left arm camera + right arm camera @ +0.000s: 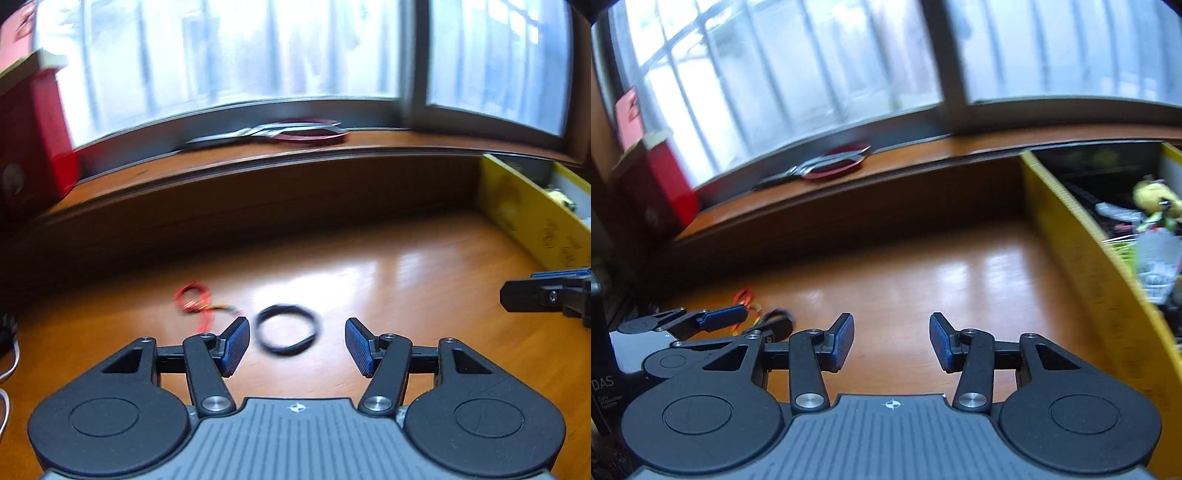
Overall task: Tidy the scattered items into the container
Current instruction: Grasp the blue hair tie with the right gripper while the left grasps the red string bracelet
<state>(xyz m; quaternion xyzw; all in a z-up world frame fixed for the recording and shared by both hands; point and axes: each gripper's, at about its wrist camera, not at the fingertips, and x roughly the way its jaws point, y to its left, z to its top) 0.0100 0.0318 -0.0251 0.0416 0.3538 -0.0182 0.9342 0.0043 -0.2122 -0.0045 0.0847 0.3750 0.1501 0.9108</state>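
Wooden table [406, 280], blurred black ring [287, 329].

The left gripper [297, 345] has black linkage arms and silver pivot screws. Its ribbed pads [236, 345] are blue. The right gripper [892, 341] looks identical.
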